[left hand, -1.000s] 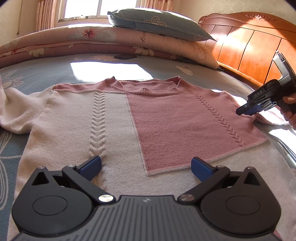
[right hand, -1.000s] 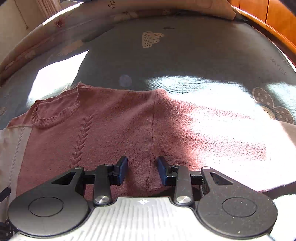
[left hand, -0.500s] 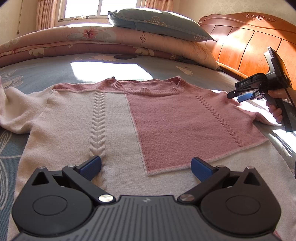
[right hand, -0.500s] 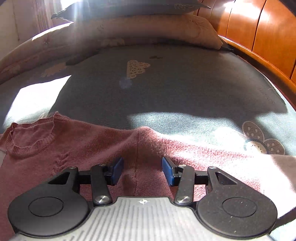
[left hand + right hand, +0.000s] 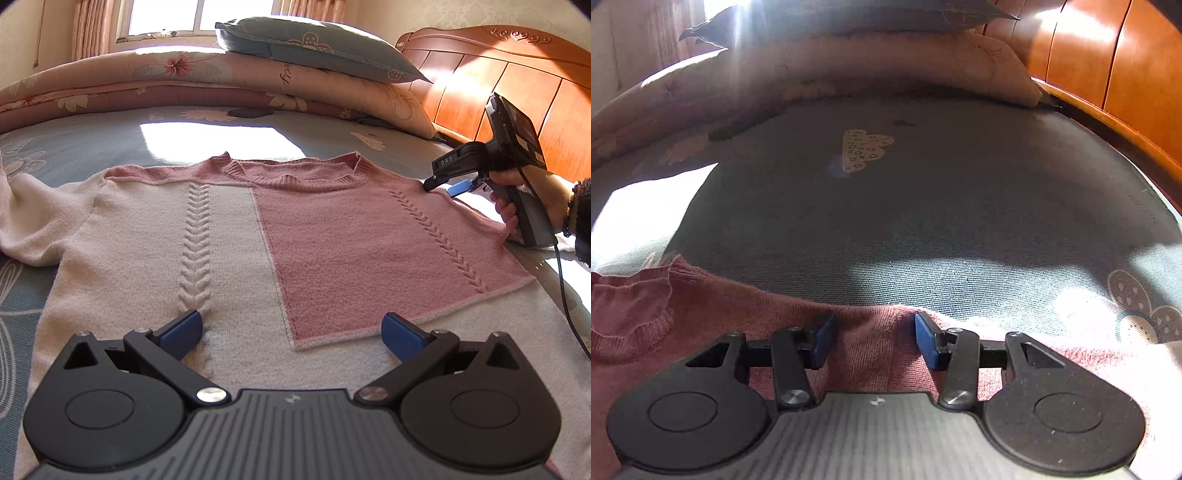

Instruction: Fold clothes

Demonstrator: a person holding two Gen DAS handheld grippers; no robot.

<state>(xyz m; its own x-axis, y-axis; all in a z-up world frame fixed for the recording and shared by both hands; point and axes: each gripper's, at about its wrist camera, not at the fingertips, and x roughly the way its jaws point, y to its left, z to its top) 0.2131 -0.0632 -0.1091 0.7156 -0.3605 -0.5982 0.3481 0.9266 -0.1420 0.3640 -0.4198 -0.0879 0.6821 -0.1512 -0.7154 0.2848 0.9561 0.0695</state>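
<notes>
A pink and cream knitted sweater (image 5: 295,240) with raised cable braids and a ribbed round neck lies flat, front up, in the middle of the blue-grey floral bedsheet (image 5: 110,144), its neck toward the stacked bedding. The pink panel covers the upper right of the chest; the cream knit fills the rest, and one cream sleeve trails off toward the bed's left edge. Behind it sit a folded pink floral quilt (image 5: 184,77), a blue-grey pillow (image 5: 314,48) and a glossy orange wooden headboard (image 5: 517,81).

The left gripper (image 5: 291,328) hovers over the sweater's lower chest, its blue-padded jaws spread wide with nothing between them.

The right gripper (image 5: 873,334) is at the sweater's pink shoulder, near the bed's headboard side. Its jaws stand partly apart, straddling a low ridge of pink knit at the shoulder edge; the pads seem not to press on it, though shadow makes contact hard to judge. The person's right hand (image 5: 524,199) wraps the grey pistol handle, tilting the tool downward, a dark cuff at the wrist.
</notes>
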